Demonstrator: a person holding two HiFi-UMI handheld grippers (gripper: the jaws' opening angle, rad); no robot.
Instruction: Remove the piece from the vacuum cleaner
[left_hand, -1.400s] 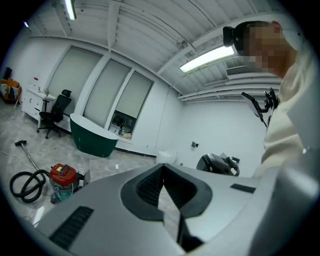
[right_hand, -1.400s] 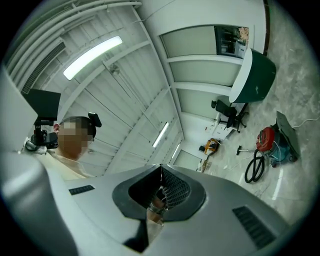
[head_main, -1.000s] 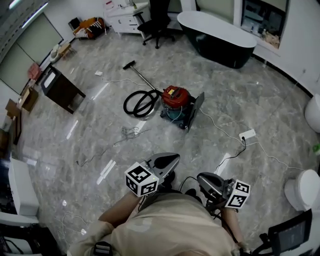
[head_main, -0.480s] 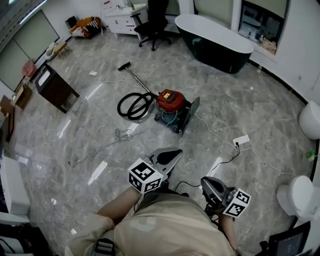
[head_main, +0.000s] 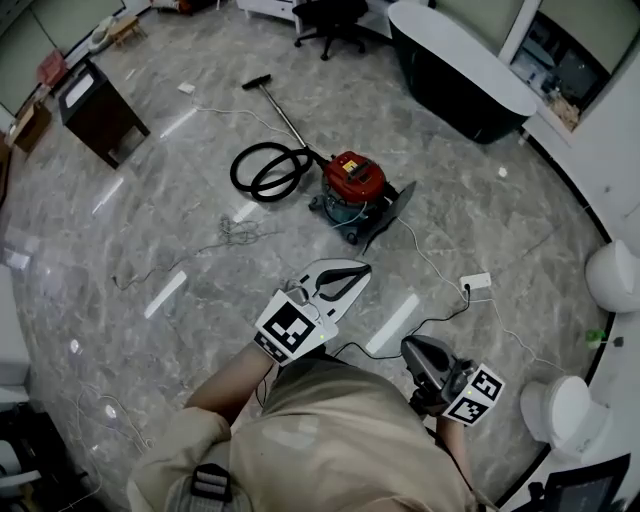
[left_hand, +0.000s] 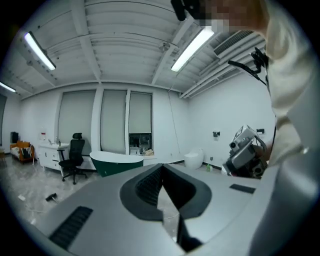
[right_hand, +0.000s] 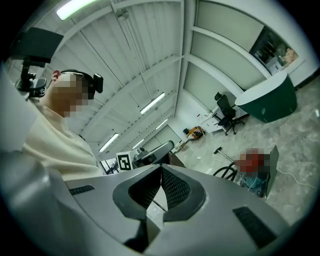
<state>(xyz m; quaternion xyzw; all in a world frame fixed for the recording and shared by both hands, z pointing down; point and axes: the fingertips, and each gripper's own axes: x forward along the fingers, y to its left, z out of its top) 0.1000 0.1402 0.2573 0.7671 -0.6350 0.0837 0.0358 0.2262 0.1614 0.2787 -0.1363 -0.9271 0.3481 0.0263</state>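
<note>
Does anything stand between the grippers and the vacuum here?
Nothing solid does. Bare floor lies between the vacuum and both shut, empty grippers, the left gripper and the right gripper. Only a thin cable lies flat on it, running to a power strip off to the right.

Fig.: Room, head view. Glossy grey marble floor (head_main: 150, 220), white walls (left_hand: 220, 115), tall shaded windows (left_hand: 114, 120), ceiling tube lights (left_hand: 192, 47). Dark bathtub (head_main: 460, 70) w/ white rim top right; black office chair (head_main: 330, 15) nr it; dark cabinet (head_main: 95, 110) top left; white toilet (head_main: 610, 275) at right edge.
</note>
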